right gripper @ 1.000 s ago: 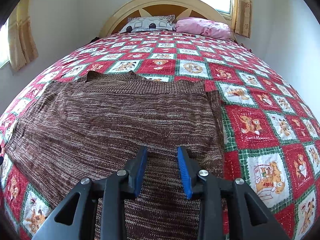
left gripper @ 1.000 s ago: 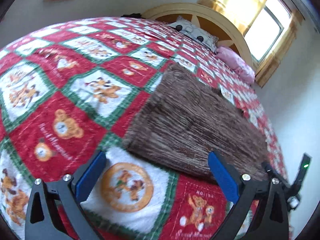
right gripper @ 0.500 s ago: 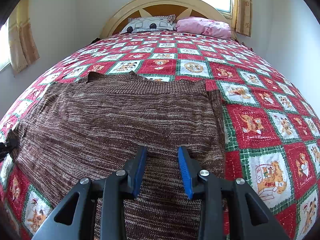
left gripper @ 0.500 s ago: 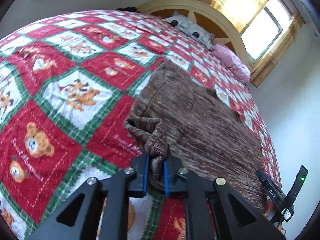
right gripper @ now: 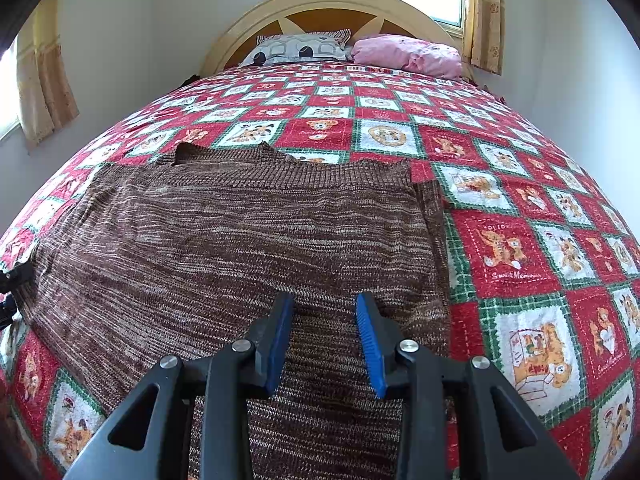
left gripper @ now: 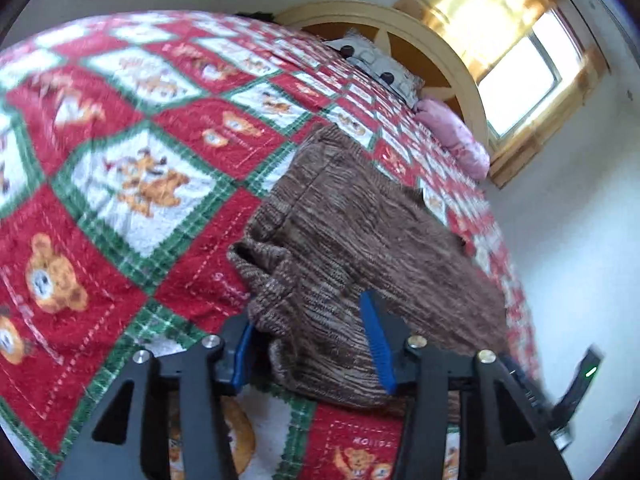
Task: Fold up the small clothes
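Note:
A brown knit sweater lies spread flat on the bed's red, white and green bear quilt. In the left wrist view the sweater has its near corner bunched up, with a fold pushed inward. My left gripper is open, its blue pads on either side of that bunched corner, with the fabric lying loose between them. My right gripper is open and empty, low over the sweater's near middle part.
A patterned pillow and a pink pillow lie at the wooden headboard. Walls and curtained windows stand close on both sides of the bed. The other gripper shows at the left edge of the right wrist view.
My left gripper shut on the sweater's near corner, pulled it inward, then opened and let it go. The corner now lies bunched. My right gripper has stayed still and open.

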Motion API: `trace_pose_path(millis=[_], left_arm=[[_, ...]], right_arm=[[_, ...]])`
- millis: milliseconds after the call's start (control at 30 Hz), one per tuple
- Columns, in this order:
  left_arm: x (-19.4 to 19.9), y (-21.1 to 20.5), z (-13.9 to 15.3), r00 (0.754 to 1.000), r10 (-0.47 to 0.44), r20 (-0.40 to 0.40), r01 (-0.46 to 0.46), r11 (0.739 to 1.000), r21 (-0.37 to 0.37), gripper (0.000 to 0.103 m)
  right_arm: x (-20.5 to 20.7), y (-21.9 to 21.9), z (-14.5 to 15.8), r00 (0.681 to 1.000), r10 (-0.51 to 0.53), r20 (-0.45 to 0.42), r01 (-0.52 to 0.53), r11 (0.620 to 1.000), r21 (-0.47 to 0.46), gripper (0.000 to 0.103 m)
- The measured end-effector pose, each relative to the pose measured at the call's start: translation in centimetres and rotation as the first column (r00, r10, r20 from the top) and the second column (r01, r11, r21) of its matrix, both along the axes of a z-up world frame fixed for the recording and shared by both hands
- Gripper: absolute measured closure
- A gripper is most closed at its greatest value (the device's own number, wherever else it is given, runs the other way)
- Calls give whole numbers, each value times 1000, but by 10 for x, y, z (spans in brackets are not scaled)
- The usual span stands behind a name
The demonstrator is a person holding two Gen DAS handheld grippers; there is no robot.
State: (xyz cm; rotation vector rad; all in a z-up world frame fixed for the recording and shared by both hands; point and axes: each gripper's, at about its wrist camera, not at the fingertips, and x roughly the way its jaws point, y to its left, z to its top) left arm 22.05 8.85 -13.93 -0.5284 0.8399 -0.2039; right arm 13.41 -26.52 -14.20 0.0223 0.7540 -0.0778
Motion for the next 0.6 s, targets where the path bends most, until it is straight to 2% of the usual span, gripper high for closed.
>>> trace_pose_path(millis=[67, 133, 200, 267, 333, 400, 467, 533, 600], left_arm=[[-2, -5, 3, 1000, -15, 22, 14, 999, 41, 78], [-1, -2, 1, 1000, -8, 18, 7, 1000, 21, 86], [2, 3, -4, 1000, -2, 2, 2, 1000, -11, 89], [1, 9, -7, 1000, -1, 3, 1, 999, -53, 89], [-2, 11, -9, 1000, 1, 3, -1, 998, -65, 89], [-3, 10, -9, 1000, 2, 6, -2, 998, -70, 89], [-3, 10, -10, 1000, 2, 7, -2, 997, -74, 89], [-4, 10, -11, 1000, 5, 8, -5, 996, -84, 89], [-4, 11, -11, 1000, 9, 10, -8, 996, -92, 89]], right_arm=[[-6, 6, 18, 999, -26, 42, 26, 1000, -12, 68], [-15, 21, 42, 991, 15, 134, -22, 999, 50, 68], [-10, 50, 59, 982, 88, 166, -98, 994, 52, 68], [7, 83, 61, 978, 166, 127, -171, 985, 31, 68], [26, 105, 49, 978, 194, 78, -197, 980, 35, 68], [42, 118, 28, 982, 189, 25, -190, 981, 46, 68], [58, 124, -1, 977, 199, -72, -193, 978, 82, 68], [56, 128, -5, 980, 193, -55, -190, 981, 46, 68], [59, 130, -2, 976, 200, -89, -199, 980, 24, 68]])
